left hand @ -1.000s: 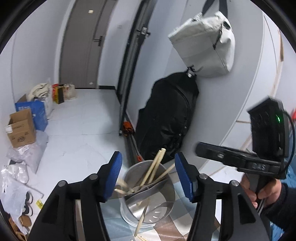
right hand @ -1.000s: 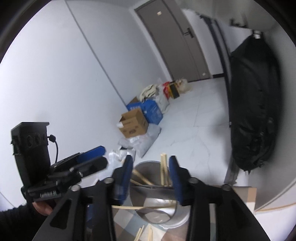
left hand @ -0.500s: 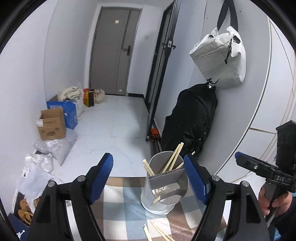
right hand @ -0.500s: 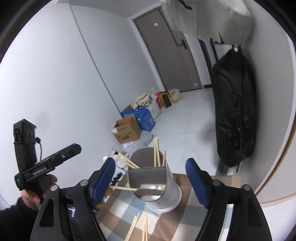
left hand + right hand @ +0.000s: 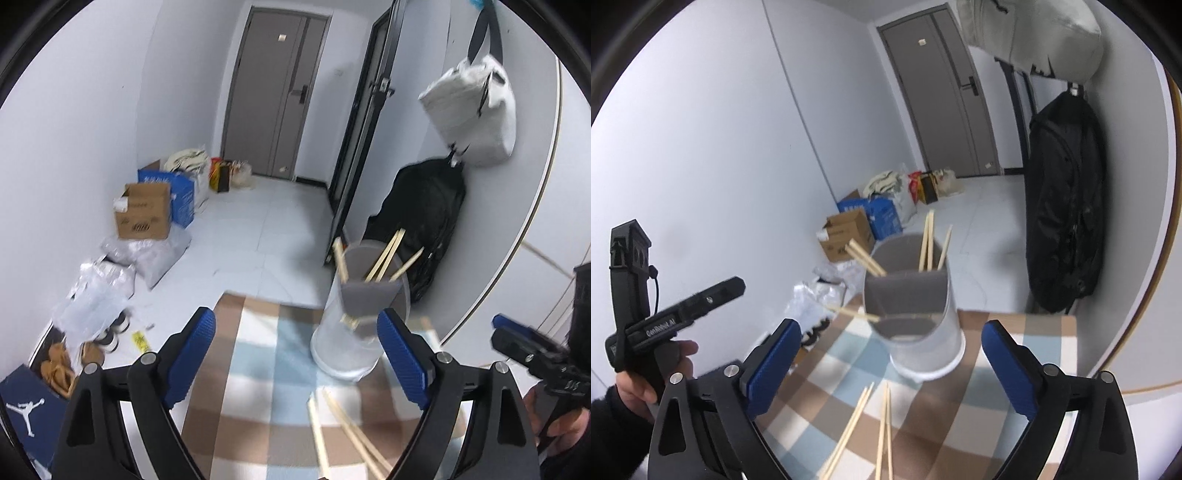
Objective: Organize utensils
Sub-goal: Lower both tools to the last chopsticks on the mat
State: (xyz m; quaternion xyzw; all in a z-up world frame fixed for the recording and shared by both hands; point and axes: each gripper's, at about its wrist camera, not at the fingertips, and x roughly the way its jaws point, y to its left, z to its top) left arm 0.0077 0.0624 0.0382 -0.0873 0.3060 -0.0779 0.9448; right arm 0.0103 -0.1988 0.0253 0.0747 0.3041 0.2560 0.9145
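Note:
A grey cylindrical utensil holder (image 5: 360, 325) (image 5: 916, 325) stands on a checked cloth, with several wooden chopsticks (image 5: 384, 254) (image 5: 929, 243) sticking out of it. Loose chopsticks (image 5: 343, 432) (image 5: 871, 428) lie on the cloth in front of the holder. My left gripper (image 5: 295, 354) hangs back from the holder, its jaws opening with nothing between them. My right gripper (image 5: 890, 365) also sits back from the holder, its jaws opening wide and empty. Each gripper shows in the other's view, the right one (image 5: 532, 354) at the right edge and the left one (image 5: 683, 310) at the left.
The checked cloth (image 5: 258, 369) (image 5: 1015, 369) covers a small table beside a curved white wall. A black backpack (image 5: 421, 221) and a white bag (image 5: 472, 107) hang on that wall. Cardboard boxes (image 5: 144, 210), bags and shoes sit on the floor along the left wall.
Both grippers have pulled back from the holder and opened wide. The holder, once between the jaws, now stands farther off, and the loose chopsticks on the cloth have come into view.

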